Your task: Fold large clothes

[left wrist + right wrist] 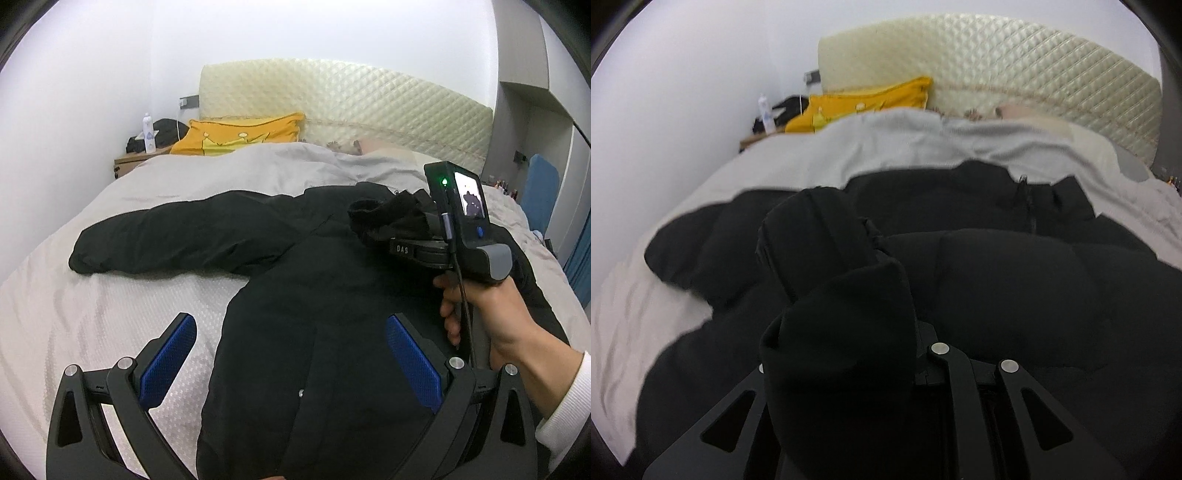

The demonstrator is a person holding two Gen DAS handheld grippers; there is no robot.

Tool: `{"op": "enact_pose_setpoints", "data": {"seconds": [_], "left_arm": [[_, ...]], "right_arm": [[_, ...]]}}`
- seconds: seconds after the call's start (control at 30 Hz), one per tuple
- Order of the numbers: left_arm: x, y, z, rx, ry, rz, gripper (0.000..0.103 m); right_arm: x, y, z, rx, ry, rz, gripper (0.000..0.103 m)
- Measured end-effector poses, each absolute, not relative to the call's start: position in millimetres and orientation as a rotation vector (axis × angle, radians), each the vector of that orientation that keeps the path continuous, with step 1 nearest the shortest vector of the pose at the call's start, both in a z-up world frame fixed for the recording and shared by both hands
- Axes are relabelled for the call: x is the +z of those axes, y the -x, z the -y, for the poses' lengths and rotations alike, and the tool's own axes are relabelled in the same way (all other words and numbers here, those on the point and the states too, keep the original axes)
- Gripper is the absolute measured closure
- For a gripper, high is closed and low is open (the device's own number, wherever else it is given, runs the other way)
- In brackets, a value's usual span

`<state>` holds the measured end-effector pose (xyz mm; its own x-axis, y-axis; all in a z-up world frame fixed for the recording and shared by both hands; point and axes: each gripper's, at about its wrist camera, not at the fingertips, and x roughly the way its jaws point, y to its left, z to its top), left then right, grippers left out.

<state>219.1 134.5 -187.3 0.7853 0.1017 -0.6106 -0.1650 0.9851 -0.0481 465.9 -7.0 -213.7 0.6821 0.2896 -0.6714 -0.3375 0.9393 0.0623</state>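
A black padded jacket (314, 295) lies spread on the bed, one sleeve (166, 236) stretched out to the left. My left gripper (291, 319) hovers open over the jacket's lower body, blue pads (170, 362) wide apart with nothing between them. A hand (491, 314) holds my right gripper (373, 221) over the jacket's upper right, shut on the bunched cuff of the other sleeve (391, 214). In the right wrist view that sleeve cuff (831, 258) drapes over my right gripper (849, 314) and hides its fingers; the jacket (1015, 288) lies below.
The bed has a grey cover (258, 166), a yellow pillow (240, 134) and a quilted cream headboard (351, 103). A nightstand (127, 162) with a bottle (148, 133) stands at the back left. Something blue (543, 195) stands beside the bed's right edge.
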Motion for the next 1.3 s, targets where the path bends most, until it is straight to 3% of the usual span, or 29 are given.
{"op": "enact_pose_setpoints", "data": {"seconds": [0.17,0.37,0.47,0.5,1.03,1.3], "left_arm": [[-187,-223,-134,0.133,0.107,-0.662,0.001],[-176,-221,-131,0.126,0.107,-0.653,0.000],[-167,-221,-129,0.141,0.103,-0.646,0.001],[-162,-219,-129,0.140,0.113,-0.637,0.000],[-83,-181,-77,0.082,0.097,-0.589,0.000],[-69,-157,-48,0.029,0.079,-0.564,0.000]], "right_arm": [[-211,-454,10,0.401,0.029,-0.759,0.060],[-192,-433,24,0.437,0.000,-0.751,0.053],[-174,-417,31,0.449,0.004,-0.728,0.032],[-165,-411,36,0.447,0.000,-0.701,0.030],[-27,-307,122,0.276,-0.087,-0.492,0.030],[-10,-223,162,0.168,-0.062,-0.414,0.030]]}}
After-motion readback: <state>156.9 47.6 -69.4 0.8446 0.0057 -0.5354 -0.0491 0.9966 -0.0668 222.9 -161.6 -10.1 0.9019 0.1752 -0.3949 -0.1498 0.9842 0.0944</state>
